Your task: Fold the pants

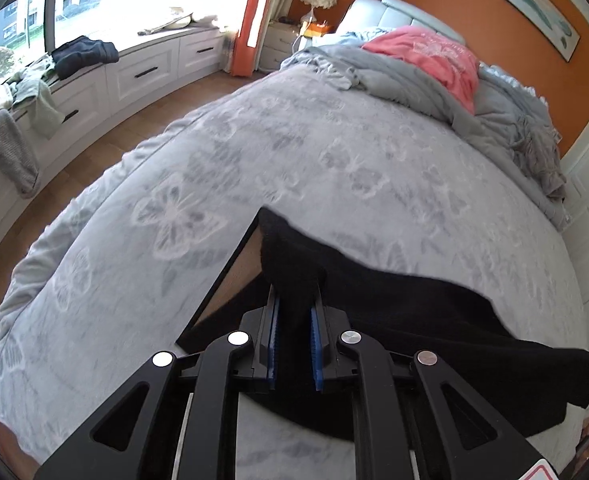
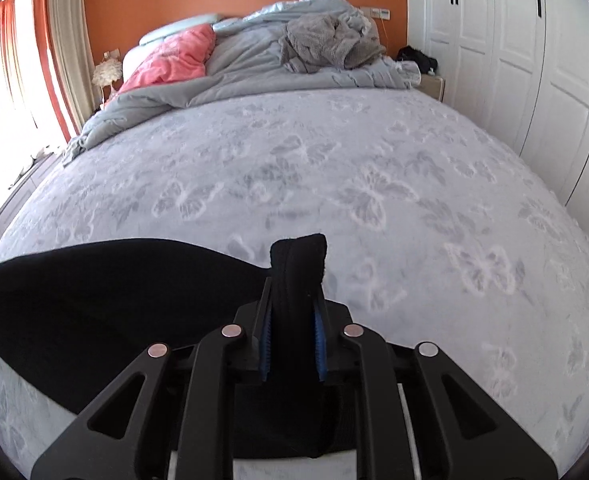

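Left wrist view: the black pants (image 1: 394, 308) hang in a dark, limp sheet above the bed (image 1: 254, 152), one bunched edge pinched by the left gripper (image 1: 296, 304), angled downward. Right wrist view: the pants (image 2: 114, 296) trail leftward; the right gripper (image 2: 293, 300), tilted down, pinches a thick fold.

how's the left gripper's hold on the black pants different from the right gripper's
The left gripper pinches an edge whose corner spreads wide past the fingers; the right gripper clamps a narrow bunched tab standing upright. Both are shut on the black pants above the bed.
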Motion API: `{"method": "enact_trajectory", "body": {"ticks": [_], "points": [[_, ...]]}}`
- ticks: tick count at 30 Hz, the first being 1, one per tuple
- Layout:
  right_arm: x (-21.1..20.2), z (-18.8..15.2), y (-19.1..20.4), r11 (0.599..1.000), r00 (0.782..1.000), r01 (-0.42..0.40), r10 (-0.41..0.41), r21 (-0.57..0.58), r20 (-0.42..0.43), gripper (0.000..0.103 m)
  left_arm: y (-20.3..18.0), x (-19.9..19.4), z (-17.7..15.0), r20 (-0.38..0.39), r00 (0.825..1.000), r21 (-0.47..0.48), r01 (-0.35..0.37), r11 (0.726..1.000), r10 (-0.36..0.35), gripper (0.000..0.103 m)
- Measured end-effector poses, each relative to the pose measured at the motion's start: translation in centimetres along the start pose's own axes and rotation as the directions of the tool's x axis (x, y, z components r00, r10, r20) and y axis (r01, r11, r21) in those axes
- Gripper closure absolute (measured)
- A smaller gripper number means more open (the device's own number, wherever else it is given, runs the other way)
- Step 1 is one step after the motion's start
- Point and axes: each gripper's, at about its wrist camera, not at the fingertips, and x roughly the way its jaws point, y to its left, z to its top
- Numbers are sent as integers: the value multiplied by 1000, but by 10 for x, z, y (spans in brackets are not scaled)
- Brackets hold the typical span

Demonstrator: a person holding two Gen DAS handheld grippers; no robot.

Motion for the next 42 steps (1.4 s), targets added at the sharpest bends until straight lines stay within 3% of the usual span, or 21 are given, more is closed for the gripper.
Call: {"method": "enact_trajectory", "body": {"ticks": [2, 4, 5, 6, 7, 8, 11, 14, 17, 20, 22, 24, 29, 32, 33, 34, 35, 37, 39, 40, 42], "points": [[8, -26, -7, 999, 998, 34, -33, 21, -59, 75, 16, 13, -22, -46, 999, -49, 0, 999, -2, 85], [-3, -41, -16, 995, 998, 38, -33, 91, -56, 75, 29, 8, -38, -44, 997, -157, 60, 986, -68, 79], [-12, -45, -20, 991, 999, 9, -4, 134, -36, 67, 30, 3, -42, -34, 993, -197, 101, 975, -110, 75], [-23, -49, -23, 984, 1000, -18, 20, 178, -10, 59, 30, -2, -46, -22, 989, -227, 141, 964, -150, 56], [-38, -53, -24, 975, 999, -36, 31, 221, 26, 41, 30, -10, -52, -11, 985, -255, 164, 953, -173, 38], [-49, -56, -24, 971, 998, -48, 36, 236, 53, 33, 27, -14, -56, -8, 984, -281, 167, 945, -176, 34], [-70, -61, -13, 963, 995, -87, 70, 257, 74, 32, 21, -11, -60, -27, 982, -343, 168, 924, -188, 24], [-72, -62, -5, 946, 994, -111, 104, 303, 40, 31, 23, 9, -58, -55, 980, -456, 146, 878, -191, 21], [-69, -64, -4, 916, 991, -128, 133, 379, 14, 31, 23, 30, -50, -51, 978, -497, 150, 855, -201, 24], [-71, -65, -3, 907, 992, -114, 124, 405, 3, 31, 21, 45, -44, -72, 968, -512, 170, 842, -240, 38], [-65, -66, 0, 908, 991, -105, 128, 406, -29, 31, 25, 39, -50, -26, 954, -556, 235, 797, -300, 37], [-55, -68, 1, 902, 990, -92, 127, 422, -58, 31, 25, 34, -52, 6, 943, -565, 278, 777, -332, 36], [-12, -62, 7, 871, 978, -109, 179, 478, -103, 32, 14, 49, -41, -21, 933, -537, 292, 792, -358, 37], [27, -49, 17, 884, 977, -29, 124, 467, -174, 35, 15, 71, -45, -73, 917, -580, 281, 765, -392, 47], [38, -47, 20, 892, 976, 0, 98, 452, -193, 46, 17, 77, -46, -86, 911, -592, 278, 756, -402, 66], [51, -44, 23, 904, 972, 37, 67, 426, -227, 95, 19, 83, -46, -102, 909, -596, 270, 756, -405, 97], [59, -40, 23, 902, 968, 45, 66, 429, -242, 100, 20, 86, -44, -111, 909, -590, 266, 762, -403, 101], [36, -18, 22, 883, 987, -38, 106, 467, -120, 100, 16, 79, -29, -101, 914, -559, 274, 783, -392, 101], [-20, 13, 26, 880, 980, -200, 179, 431, 89, 100, 3, 49, 1, -50, 901, -478, 358, 802, -432, 101], [-41, 22, 29, 887, 972, -231, 189, 401, 140, 100, -4, 29, 15, -17, 894, -424, 400, 813, -448, 101], [-60, 21, 29, 920, 977, -188, 139, 345, 163, 100, -18, -10, 33, 40, 883, -298, 457, 838, -467, 101]]}}
